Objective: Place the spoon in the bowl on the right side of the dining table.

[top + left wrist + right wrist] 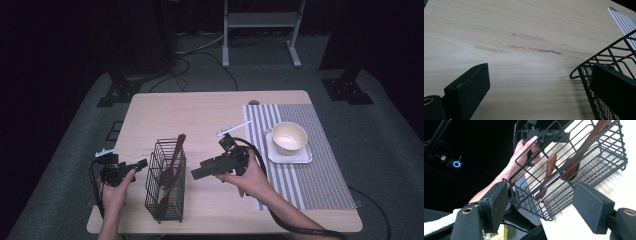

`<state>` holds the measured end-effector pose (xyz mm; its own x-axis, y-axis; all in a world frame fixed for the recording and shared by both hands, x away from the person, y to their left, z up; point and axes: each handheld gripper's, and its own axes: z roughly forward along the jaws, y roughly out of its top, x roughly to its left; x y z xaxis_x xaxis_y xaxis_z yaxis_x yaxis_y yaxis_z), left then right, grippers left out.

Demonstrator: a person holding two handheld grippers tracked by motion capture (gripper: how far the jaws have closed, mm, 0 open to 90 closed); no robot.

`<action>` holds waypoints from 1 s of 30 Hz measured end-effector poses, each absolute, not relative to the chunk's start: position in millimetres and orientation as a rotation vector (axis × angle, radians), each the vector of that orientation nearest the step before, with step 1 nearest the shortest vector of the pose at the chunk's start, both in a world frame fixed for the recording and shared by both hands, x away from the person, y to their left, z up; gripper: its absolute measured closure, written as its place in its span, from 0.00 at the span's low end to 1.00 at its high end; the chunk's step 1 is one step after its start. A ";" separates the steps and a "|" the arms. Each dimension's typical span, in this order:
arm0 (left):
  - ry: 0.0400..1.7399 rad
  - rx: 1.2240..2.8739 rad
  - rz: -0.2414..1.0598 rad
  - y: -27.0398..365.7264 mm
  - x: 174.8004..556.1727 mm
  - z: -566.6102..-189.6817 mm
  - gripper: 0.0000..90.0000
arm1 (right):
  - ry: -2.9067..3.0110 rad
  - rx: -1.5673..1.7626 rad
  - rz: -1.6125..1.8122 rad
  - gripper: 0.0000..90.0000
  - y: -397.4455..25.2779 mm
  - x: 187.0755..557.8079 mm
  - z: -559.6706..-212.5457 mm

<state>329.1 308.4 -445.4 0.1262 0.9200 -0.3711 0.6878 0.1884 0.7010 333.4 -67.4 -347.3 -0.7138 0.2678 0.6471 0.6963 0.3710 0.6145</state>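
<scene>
A black wire basket (165, 183) stands on the near part of the wooden table (200, 110) with two brown wooden spoons (176, 155) leaning in it. My left gripper (141, 164) is just left of the basket, open and empty. Its own view shows the left gripper (541, 75) over bare wood, with the basket's corner (604, 56) by the right jaw. My right gripper (197, 174) is just right of the basket, open and empty. From the right gripper (541, 195) I see the basket (584, 167) side-on, the spoons (549, 167) inside.
A cream bowl (289, 137) sits on a white square plate (305, 157) on a striped placemat (310, 185) at the table's right. A white strip (234, 128) lies near the mat's left edge. The person's other hand (524, 152) shows beyond the basket.
</scene>
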 end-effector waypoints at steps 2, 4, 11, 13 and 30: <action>1.620 1.559 0.347 308.5 329.2 -445.5 0.02 | -2.195 -0.833 -1.300 0.30 -65.2 334.2 -347.3; 1.620 1.558 0.346 308.5 329.3 -445.6 0.02 | -2.195 -0.832 -1.297 0.30 -62.2 335.2 -346.9; 1.620 1.558 0.346 309.1 329.2 -445.6 0.02 | -2.219 -0.823 -1.270 0.30 -52.2 337.4 -346.7; 1.621 1.557 0.347 309.2 329.2 -445.6 0.02 | -2.215 -0.823 -1.266 0.30 -50.0 338.2 -346.9; 1.622 1.556 0.343 309.9 328.6 -445.9 0.02 | -2.220 -0.814 -1.245 0.34 -33.1 343.0 -350.0</action>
<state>328.6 309.9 -445.9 0.1245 0.9190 -0.3741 0.6890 0.1912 0.6991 343.0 -33.1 -350.0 -0.7164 0.2680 0.6442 0.6894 0.4140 0.5944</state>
